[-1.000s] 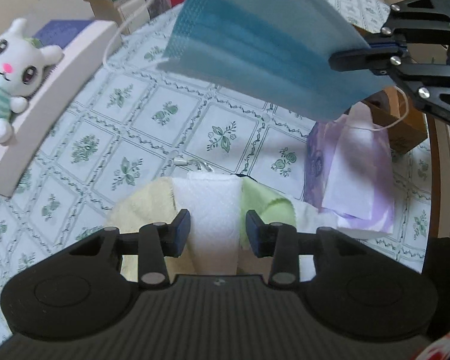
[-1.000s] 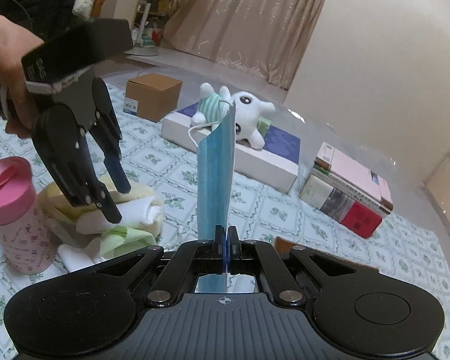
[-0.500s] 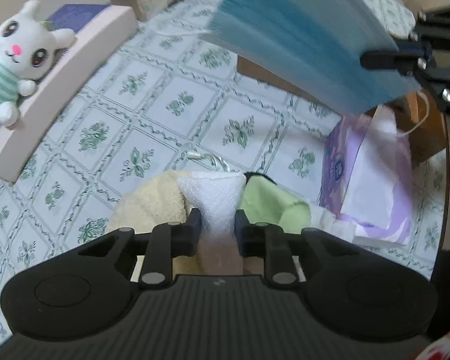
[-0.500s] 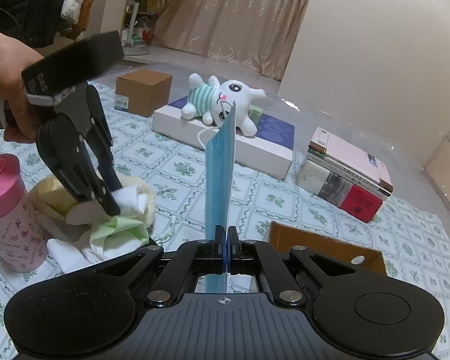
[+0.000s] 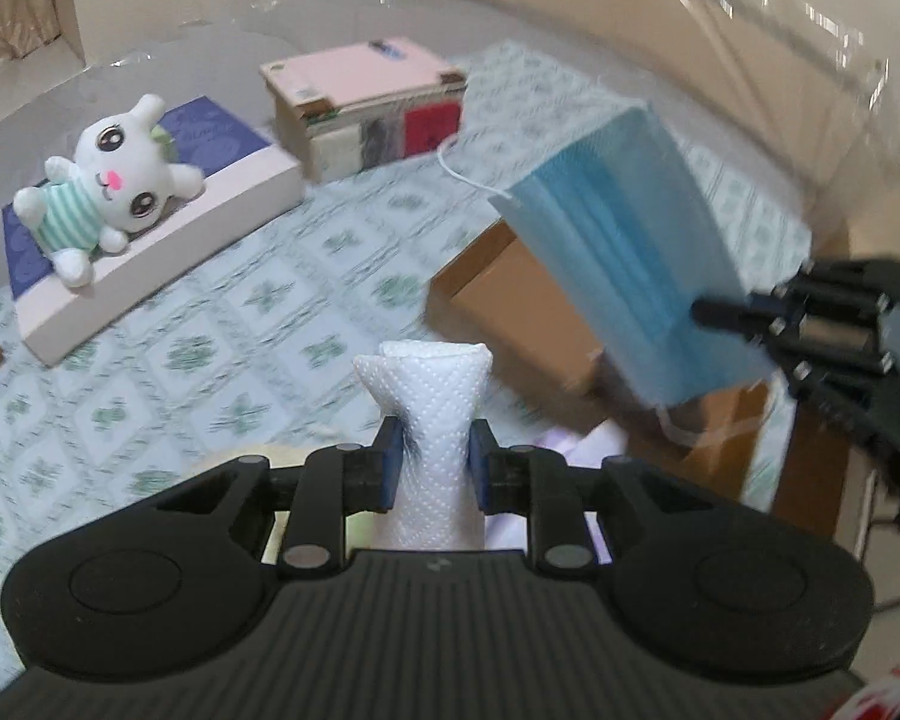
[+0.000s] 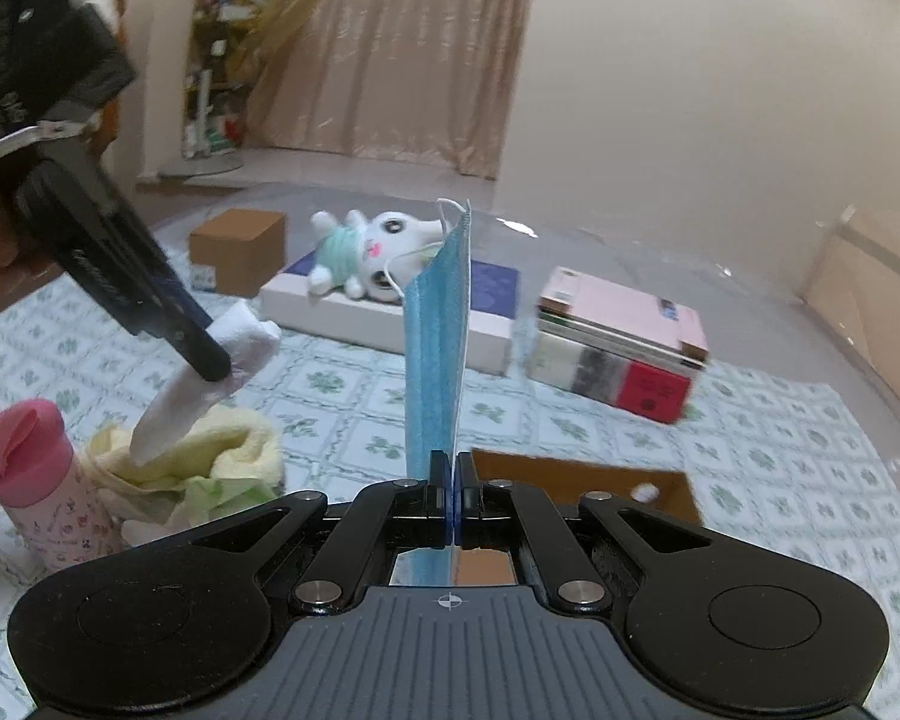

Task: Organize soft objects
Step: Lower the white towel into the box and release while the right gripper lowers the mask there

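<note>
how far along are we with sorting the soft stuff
Nothing looks put away yet. In hand: the left gripper pinches a white cloth, the right gripper a blue face mask. Left: the yellow towel and green cloth still heaped by the pink bottle.

Plain cream walls (image 6: pixel 720 90) enclose the room under soft, even light. Long beige curtains (image 6: pixel 390 48) hang at the back beside cluttered shelves (image 6: pixel 222 60). A white cloth with a green floral lattice print (image 6: pixel 342 384) covers the floor.
</note>
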The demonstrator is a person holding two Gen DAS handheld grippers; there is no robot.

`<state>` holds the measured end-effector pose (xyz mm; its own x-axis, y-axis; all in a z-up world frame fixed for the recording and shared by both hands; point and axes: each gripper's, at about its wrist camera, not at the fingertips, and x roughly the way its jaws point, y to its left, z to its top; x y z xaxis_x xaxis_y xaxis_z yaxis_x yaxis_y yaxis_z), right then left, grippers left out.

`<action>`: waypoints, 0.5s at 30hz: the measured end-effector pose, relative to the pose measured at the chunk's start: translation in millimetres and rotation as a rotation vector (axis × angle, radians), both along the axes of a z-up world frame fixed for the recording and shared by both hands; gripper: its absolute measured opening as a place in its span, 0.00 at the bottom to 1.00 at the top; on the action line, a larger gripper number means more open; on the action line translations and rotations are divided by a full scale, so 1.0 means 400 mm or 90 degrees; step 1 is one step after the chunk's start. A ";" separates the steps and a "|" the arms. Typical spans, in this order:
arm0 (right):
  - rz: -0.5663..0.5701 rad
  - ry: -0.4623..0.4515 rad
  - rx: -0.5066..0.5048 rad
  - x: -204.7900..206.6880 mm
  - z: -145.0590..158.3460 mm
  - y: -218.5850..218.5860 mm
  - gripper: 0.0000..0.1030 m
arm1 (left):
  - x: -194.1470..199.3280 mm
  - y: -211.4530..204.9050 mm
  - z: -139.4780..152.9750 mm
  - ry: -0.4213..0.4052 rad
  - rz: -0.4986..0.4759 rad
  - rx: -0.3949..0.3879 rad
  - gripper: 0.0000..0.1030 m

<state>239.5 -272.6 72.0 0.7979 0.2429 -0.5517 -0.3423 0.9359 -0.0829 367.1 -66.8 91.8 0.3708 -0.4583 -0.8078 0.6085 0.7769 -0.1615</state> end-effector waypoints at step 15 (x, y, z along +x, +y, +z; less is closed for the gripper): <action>-0.098 0.047 -0.007 -0.058 0.013 -0.285 0.01 | -0.102 -0.286 -0.011 0.057 0.085 -0.152 0.20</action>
<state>216.2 -386.5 77.2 0.7820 0.1148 -0.6126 -0.2011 0.9768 -0.0737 326.4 -181.1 87.4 0.3729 -0.5908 -0.7155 0.4781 0.7832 -0.3975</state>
